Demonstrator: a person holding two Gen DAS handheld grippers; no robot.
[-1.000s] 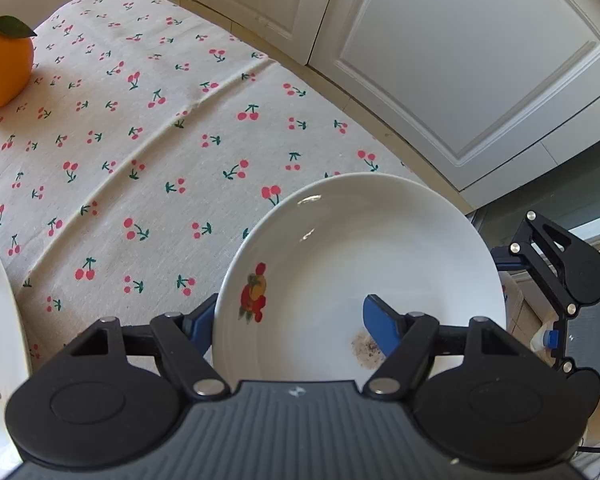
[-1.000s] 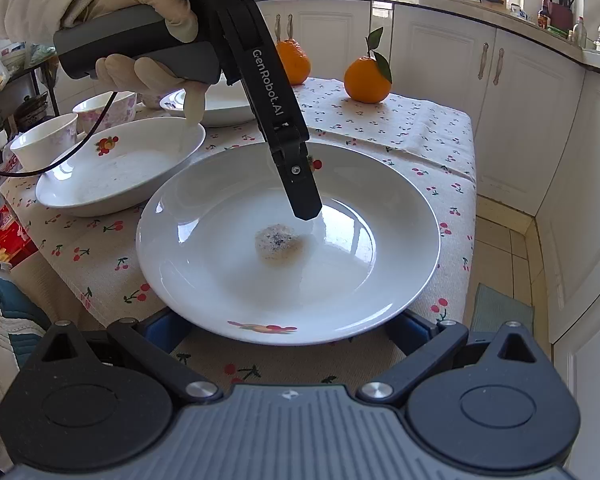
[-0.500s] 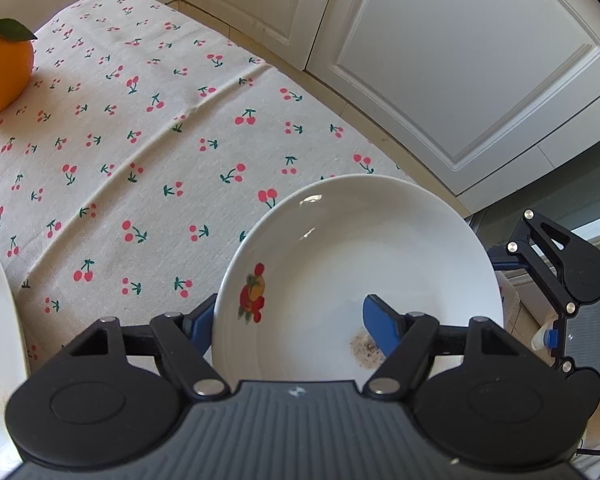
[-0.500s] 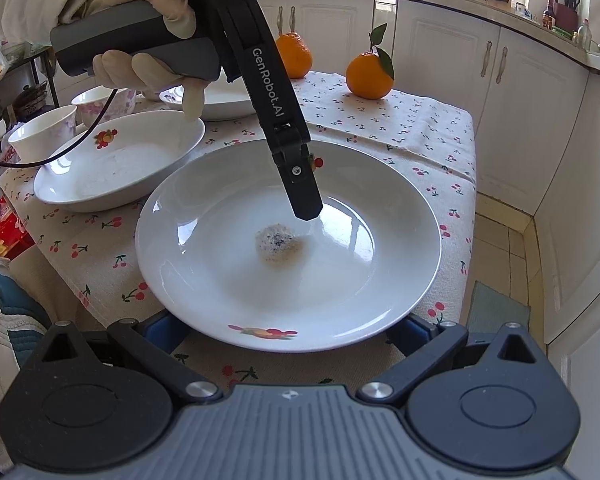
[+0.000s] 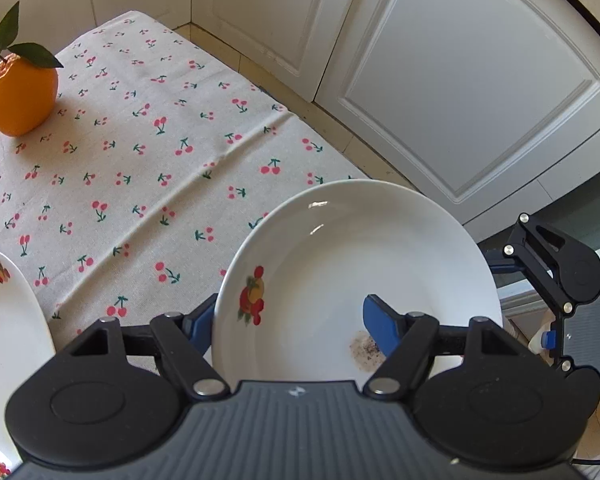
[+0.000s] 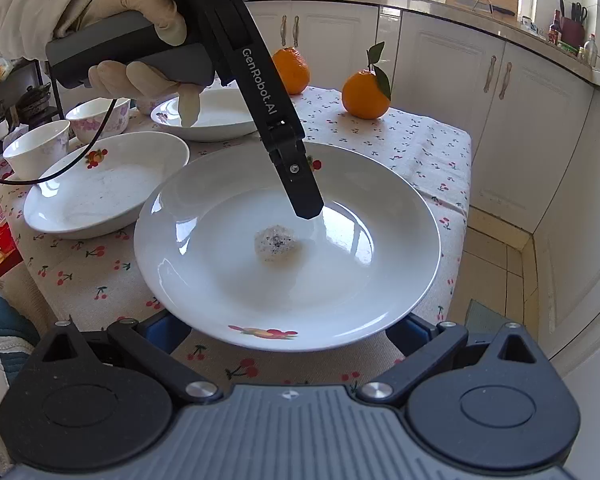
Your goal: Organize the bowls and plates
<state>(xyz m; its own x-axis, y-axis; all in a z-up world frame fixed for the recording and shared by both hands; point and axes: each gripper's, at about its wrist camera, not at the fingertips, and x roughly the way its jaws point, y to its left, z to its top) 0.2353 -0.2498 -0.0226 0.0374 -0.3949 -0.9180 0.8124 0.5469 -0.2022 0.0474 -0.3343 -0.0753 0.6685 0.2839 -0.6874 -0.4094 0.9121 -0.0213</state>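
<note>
At the far left of the right wrist view stand two small white cups with lilac flowers [image 6: 40, 150], their insides not visible. Next comes a shallow white bowl with a fruit motif [image 6: 104, 188], dusted with fine specks, and behind it a second white dish [image 6: 216, 118]. In the middle, the wide glossy white plate with a fruit motif on its rim [image 6: 288, 244] sits at the near corner of the cherry-print tablecloth [image 6: 420, 140], carrying one pale speckled crumb clump [image 6: 275, 243]. The left gripper [image 5: 288, 320], held by a gloved hand [image 6: 140, 40], is clamped across the plate's far rim, one finger inside, one outside. The right gripper [image 6: 288, 330] has a blue pad on either side of the plate's near rim; I cannot tell whether they press on it. Two oranges [image 6: 366, 94] stand behind, white cabinets [image 6: 440, 92] on the right.
</note>
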